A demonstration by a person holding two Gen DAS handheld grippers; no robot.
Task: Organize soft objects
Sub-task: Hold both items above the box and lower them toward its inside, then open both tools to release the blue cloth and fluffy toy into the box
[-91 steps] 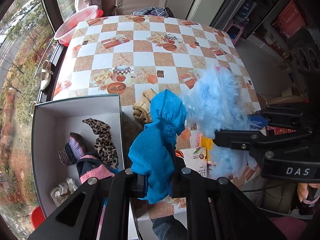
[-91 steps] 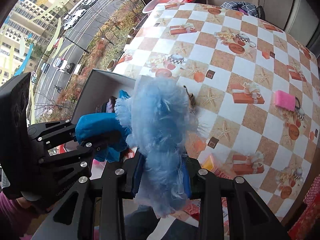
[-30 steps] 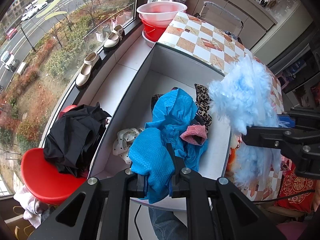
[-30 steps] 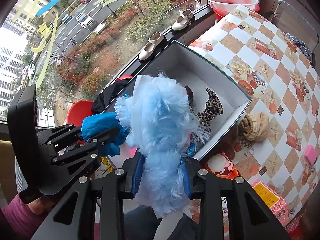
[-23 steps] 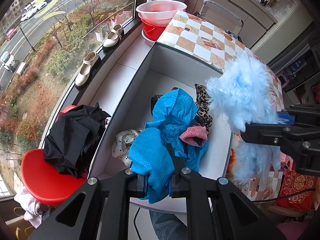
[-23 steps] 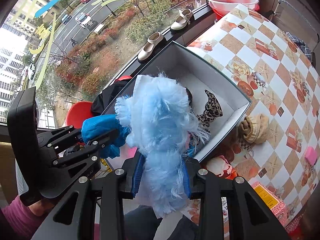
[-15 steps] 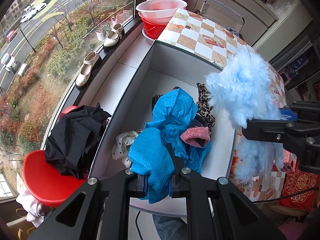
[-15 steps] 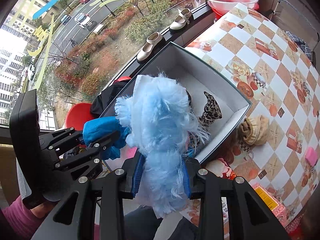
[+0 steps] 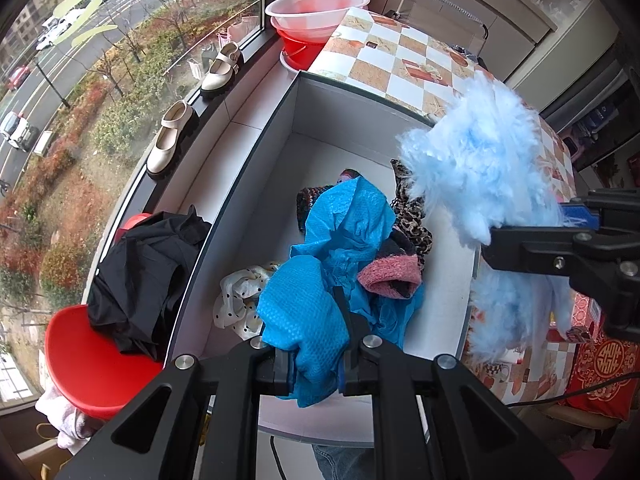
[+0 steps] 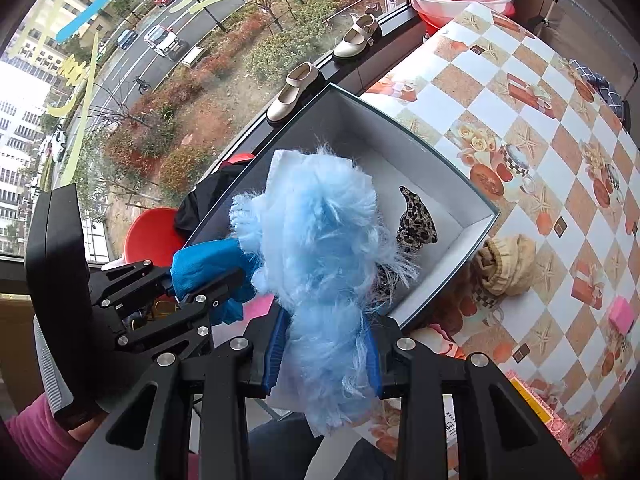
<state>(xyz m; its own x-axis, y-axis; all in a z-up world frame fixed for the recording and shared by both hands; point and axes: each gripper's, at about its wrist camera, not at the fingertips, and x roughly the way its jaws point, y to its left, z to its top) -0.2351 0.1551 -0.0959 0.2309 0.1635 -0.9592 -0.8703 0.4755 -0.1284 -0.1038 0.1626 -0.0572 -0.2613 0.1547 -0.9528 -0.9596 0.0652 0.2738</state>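
Two soft items are held above the white box (image 9: 256, 168), one in each gripper. A blue cloth (image 9: 308, 320) is clamped between the closed jaws of the left gripper (image 9: 316, 356), its free end draped down over what already lies in the box. A pale blue fluffy piece (image 10: 320, 248) is clamped between the closed jaws of the right gripper (image 10: 324, 356), hanging near the box wall on the tabletop (image 10: 560, 160) side.

Already in the box are a leopard-print piece (image 10: 416, 224), a pink-cuffed sock (image 9: 390, 276), a polka-dot cloth (image 9: 236, 300) and a dark knitted item (image 9: 308, 196). A tan knitted item (image 10: 508, 264) lies on the tabletop just beside the box, and a small pink item (image 10: 622, 312) lies farther off; both look still to be collected.

The step in hand is judged to be the drop-off: both pieces are carried over the box and not yet released. Next, each load would need to be lowered a little further inside the walls and the jaws opened, the fluffy piece first being brought inward so it does not catch on the rim or fall outside. The blue cloth is thin and may cling to a pad on release.
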